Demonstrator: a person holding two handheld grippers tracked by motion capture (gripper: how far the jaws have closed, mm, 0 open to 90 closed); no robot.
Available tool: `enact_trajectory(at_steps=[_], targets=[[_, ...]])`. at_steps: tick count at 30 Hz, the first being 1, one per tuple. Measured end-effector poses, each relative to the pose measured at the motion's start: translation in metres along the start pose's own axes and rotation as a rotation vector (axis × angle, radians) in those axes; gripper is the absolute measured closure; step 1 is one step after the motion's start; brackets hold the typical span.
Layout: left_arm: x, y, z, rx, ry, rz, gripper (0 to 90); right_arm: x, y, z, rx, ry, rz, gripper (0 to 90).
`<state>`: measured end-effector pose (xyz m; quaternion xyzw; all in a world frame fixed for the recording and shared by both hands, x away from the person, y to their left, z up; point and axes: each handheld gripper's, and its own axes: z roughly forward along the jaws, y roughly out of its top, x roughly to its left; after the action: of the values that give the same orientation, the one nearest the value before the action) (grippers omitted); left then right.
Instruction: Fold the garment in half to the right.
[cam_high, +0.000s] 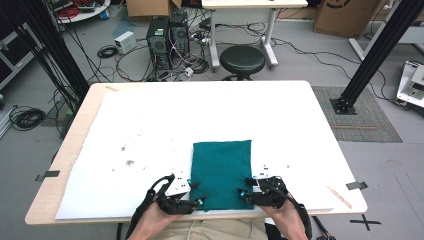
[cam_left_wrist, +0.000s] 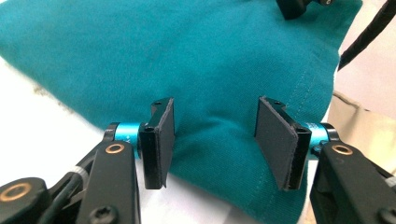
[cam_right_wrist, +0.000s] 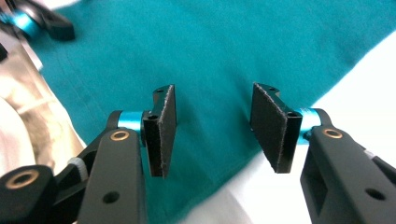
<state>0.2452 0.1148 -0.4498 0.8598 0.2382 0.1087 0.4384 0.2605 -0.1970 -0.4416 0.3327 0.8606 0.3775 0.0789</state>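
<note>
— Teal cloth (cam_high: 221, 172): folded flat on white tabletop (cam_high: 150, 130), near edge partly hidden behind left gripper (cam_high: 195, 194) and right gripper (cam_high: 243, 187).
— Fingers (cam_left_wrist: 159, 140)?
— Spread apart on both, gripping nothing; far cloth corners cut off in gripper views.

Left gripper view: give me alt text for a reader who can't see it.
The left claw is open over the near edge of a folded teal cloth on a white table cover, its pads apart with nothing between them.
</note>
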Motion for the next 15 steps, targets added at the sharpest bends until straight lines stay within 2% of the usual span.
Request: enact_trajectory(at_steps=[3, 5, 7, 9, 13, 15], targets=[[0.003, 0.002, -0.002, -0.002, -0.028, -0.009, 46.4, -0.002, -0.004, -0.002, -0.015, 0.007, 0.005, 48.1], [0.007, 0.004, -0.006, -0.031, -0.045, -0.022, 41.2, -0.005, -0.003, -0.004, -0.031, 0.011, 0.039, 35.9], [0.012, 0.006, -0.014, -0.073, -0.021, -0.021, 35.8, -0.006, -0.001, -0.007, -0.070, -0.013, 0.060, 29.3], [0.019, 0.006, -0.023, -0.102, 0.017, -0.021, 30.0, -0.009, 0.002, -0.012, -0.116, -0.036, 0.060, 23.2], [0.039, 0.004, -0.041, -0.162, 0.076, -0.042, 25.6, -0.018, 0.008, -0.022, -0.189, -0.084, 0.074, 20.8], [0.051, 0.002, -0.048, -0.192, 0.105, -0.042, 25.6, -0.024, 0.011, -0.026, -0.215, -0.126, 0.082, 20.8]])
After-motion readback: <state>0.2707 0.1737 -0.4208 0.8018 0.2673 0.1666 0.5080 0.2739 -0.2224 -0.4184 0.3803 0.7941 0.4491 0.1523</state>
